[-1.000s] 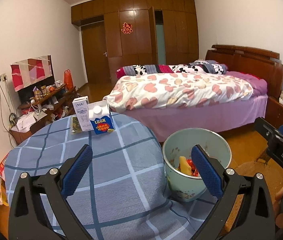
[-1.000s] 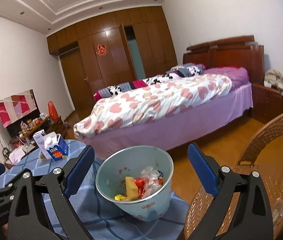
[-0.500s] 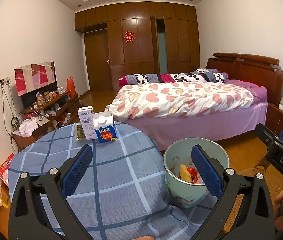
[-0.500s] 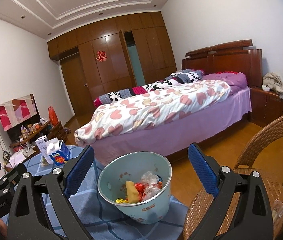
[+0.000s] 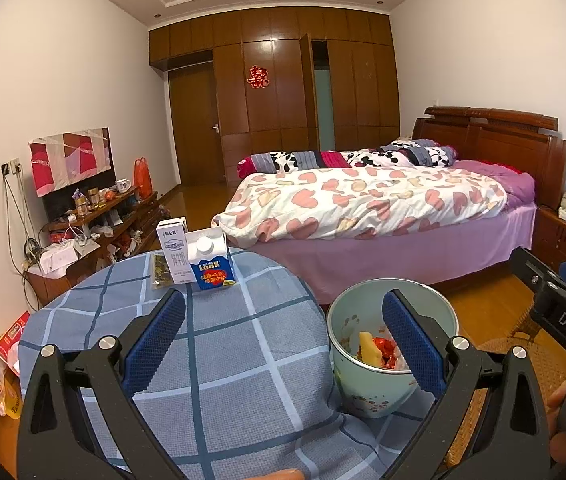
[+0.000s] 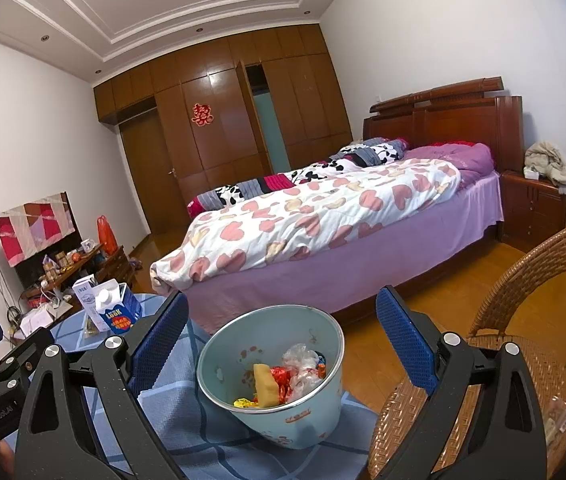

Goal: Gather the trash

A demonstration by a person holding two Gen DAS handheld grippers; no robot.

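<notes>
A pale green trash bucket (image 5: 367,384) (image 6: 315,412) stands at the near right edge of the round table (image 5: 223,360), holding a yellow scrap, red wrappers and clear plastic. At the table's far edge stand a white milk carton (image 5: 173,250) and a blue carton (image 5: 211,266) (image 6: 117,312), with a flat snack packet (image 5: 159,272) beside them. My left gripper (image 5: 283,344) is open over the tablecloth, its right finger in front of the bucket. My right gripper (image 6: 283,344) is open above the bucket, holding nothing.
A wicker chair (image 6: 543,320) stands right of the table. A bed (image 5: 383,208) with a heart-print duvet fills the middle of the room. A cluttered low shelf (image 5: 99,220) lines the left wall. Bags lie on the floor (image 5: 7,344) left of the table.
Both views have tilted upward and drawn back slightly, so the table and bucket sit lower in frame. Both grippers stay open. The cartons and bucket have not moved.
</notes>
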